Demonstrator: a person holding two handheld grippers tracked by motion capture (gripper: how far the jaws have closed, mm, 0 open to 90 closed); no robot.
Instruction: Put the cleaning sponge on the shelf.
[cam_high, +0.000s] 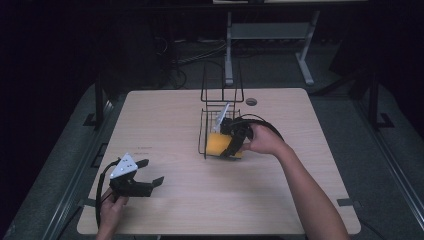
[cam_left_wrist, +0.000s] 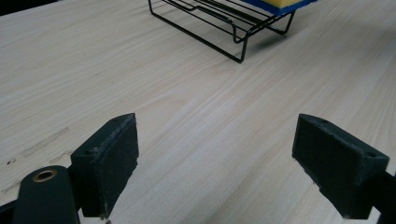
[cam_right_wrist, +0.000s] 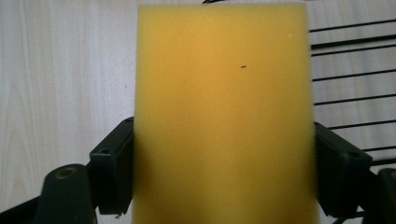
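Right claw pinches the yellow sponge by both side faces, holding it at the front edge of the black wire rack mid-counter; left claw spread wide, holding nothing, near the counter's front-left corner, well apart from the rack.

A yellow sponge with a blue underside, a flat rectangular block, sits at the near end of a black wire rack that stands near the middle of the pale wooden table; the right gripper clamps it across its width, one jaw pressed to each long side; in the right gripper view its plain yellow face rises between the jaws, with rack wires to one side.
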